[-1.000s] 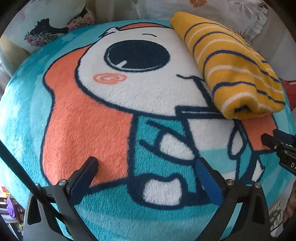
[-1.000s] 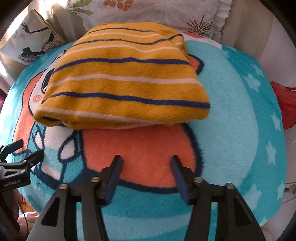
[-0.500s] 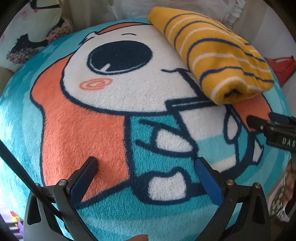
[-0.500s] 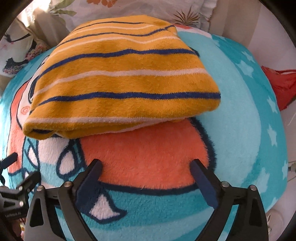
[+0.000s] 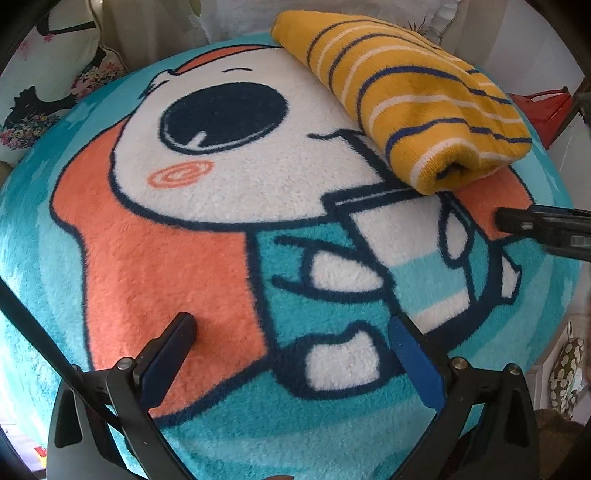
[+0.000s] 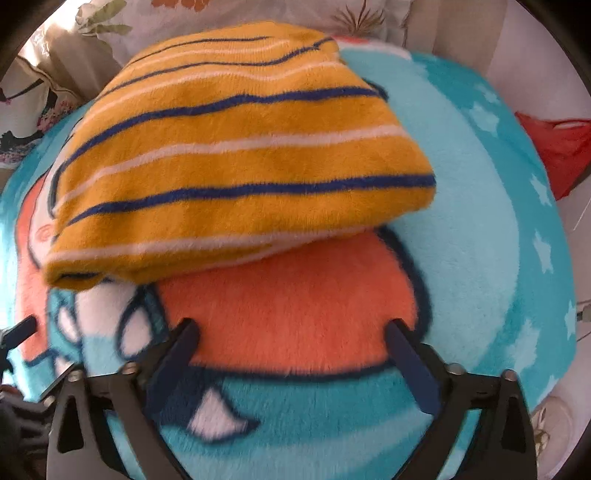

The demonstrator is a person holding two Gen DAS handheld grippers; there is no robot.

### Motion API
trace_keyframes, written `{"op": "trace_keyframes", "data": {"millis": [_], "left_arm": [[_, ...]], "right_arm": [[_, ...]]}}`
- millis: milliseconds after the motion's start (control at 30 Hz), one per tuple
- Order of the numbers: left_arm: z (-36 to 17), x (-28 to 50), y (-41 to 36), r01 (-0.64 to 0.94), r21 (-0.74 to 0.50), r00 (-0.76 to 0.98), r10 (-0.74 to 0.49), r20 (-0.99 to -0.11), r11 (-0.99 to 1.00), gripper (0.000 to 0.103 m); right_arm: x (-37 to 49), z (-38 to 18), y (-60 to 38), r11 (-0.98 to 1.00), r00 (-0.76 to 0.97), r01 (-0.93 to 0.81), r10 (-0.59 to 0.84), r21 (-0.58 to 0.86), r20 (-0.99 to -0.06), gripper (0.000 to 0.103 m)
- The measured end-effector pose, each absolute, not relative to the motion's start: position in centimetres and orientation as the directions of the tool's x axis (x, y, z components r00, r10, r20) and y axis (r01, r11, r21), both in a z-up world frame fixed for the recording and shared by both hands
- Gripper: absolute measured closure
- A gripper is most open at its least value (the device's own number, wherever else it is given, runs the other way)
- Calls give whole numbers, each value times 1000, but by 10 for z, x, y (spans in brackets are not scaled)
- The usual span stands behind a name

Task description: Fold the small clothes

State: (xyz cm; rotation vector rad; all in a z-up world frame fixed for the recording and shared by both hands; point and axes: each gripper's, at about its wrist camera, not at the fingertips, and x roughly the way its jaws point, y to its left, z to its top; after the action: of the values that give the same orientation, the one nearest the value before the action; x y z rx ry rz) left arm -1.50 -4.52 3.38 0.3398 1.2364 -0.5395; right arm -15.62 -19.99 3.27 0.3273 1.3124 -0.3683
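A folded yellow garment (image 6: 236, 162) with navy and white stripes lies on a fluffy cartoon-print blanket (image 6: 498, 236). In the left wrist view the garment (image 5: 417, 107) sits at the upper right. My right gripper (image 6: 291, 332) is open and empty, its fingers just short of the garment's near edge, over the orange patch. My left gripper (image 5: 291, 332) is open and empty over the blanket (image 5: 155, 236), well left of the garment. The right gripper's tip (image 5: 543, 225) shows at the right edge of the left wrist view.
Floral cushions (image 6: 229, 14) line the back behind the blanket, and a printed cushion (image 5: 44, 92) lies at the back left. A red cloth item (image 6: 554, 147) lies off the blanket's right side.
The right gripper opened wide from a narrow gap and moved closer to the garment. The left gripper stayed open and shifted its view a little, leaving the garment further toward the upper right.
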Motion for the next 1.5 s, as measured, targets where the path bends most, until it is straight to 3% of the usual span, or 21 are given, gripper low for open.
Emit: {"op": "trace_keyframes", "data": {"millis": [133,367,500,633,733,900,1100,1300,1500], "left_arm": [[51,-8,-27,519,-19,301,-203,-932,854,0],[80,16,2,455,-50,338,-224,-914,889,0],[93,23,12,431,-57,349,-225,-910,901,0],[102,21,28,384,-73,353,-219,-909,921,0],[104,22,36,352,-97,353,-228,-907,931,0],[109,24,42,324,-123,369,-245,-897,938,0],[117,23,34,338,-127,393,-262,-882,932,0],[113,21,23,359,-127,376,-268,-887,924,0],[110,20,18,371,-123,364,-266,-892,920,0]], "right_arm": [[-168,89,-186,928,333,353,-9,116,-943,24],[-109,144,-166,943,540,216,102,254,-836,48],[-50,130,-170,905,556,212,198,368,-807,48],[-9,78,-203,802,489,315,321,507,-811,50],[-24,67,-226,752,509,364,333,549,-794,60],[-59,67,-241,771,494,388,288,505,-820,61],[-92,78,-231,860,411,409,125,306,-903,56],[-123,110,-214,910,451,369,1,187,-893,44],[-121,125,-203,918,489,356,-24,175,-872,43]]}}
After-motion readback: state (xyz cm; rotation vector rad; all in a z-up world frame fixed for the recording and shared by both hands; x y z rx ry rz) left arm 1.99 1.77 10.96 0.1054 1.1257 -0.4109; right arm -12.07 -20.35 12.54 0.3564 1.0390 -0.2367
